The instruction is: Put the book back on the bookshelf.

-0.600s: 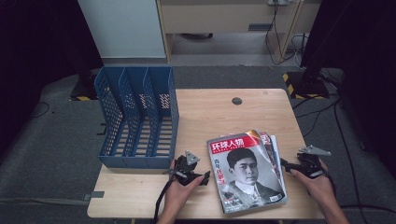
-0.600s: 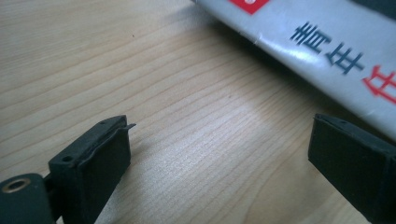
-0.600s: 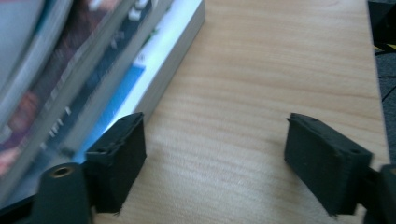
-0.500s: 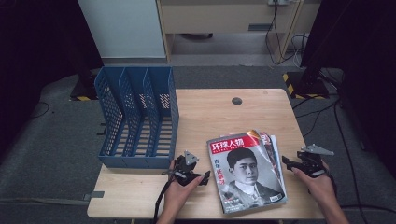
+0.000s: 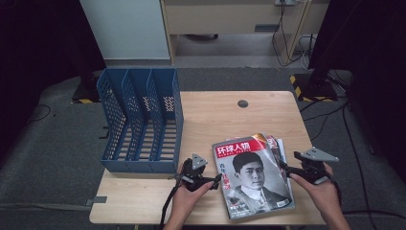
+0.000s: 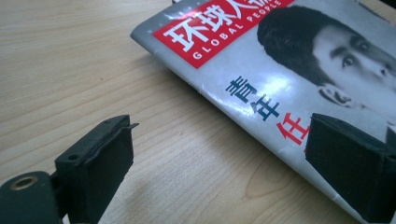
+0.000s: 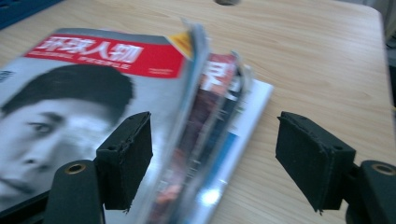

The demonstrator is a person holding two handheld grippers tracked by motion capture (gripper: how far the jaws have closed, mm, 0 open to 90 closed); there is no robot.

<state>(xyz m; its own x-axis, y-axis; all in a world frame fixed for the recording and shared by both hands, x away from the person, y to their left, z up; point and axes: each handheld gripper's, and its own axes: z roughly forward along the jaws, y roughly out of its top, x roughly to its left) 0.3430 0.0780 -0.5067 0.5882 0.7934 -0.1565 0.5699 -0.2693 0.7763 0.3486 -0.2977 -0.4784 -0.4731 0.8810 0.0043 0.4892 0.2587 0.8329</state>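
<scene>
While the magazine stack (image 5: pixel 253 177) lies flat at the table's (image 5: pixel 230 120) near right, the left gripper (image 5: pixel 216 181) sits spread at its left edge, the right gripper (image 5: pixel 286 168) spread astride its right edge, neither pinching. Left of the stack stands a blue file rack (image 5: pixel 141 122).

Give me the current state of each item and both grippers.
Top magazine: flat on the stack, closed, edges lifting on the right.
Lower magazines: stacked beneath, fanned out.
File rack: upright, compartments empty.
Left gripper: jaws open at magazine's edge.
Right gripper: jaws open, straddling the stack's edges.
</scene>
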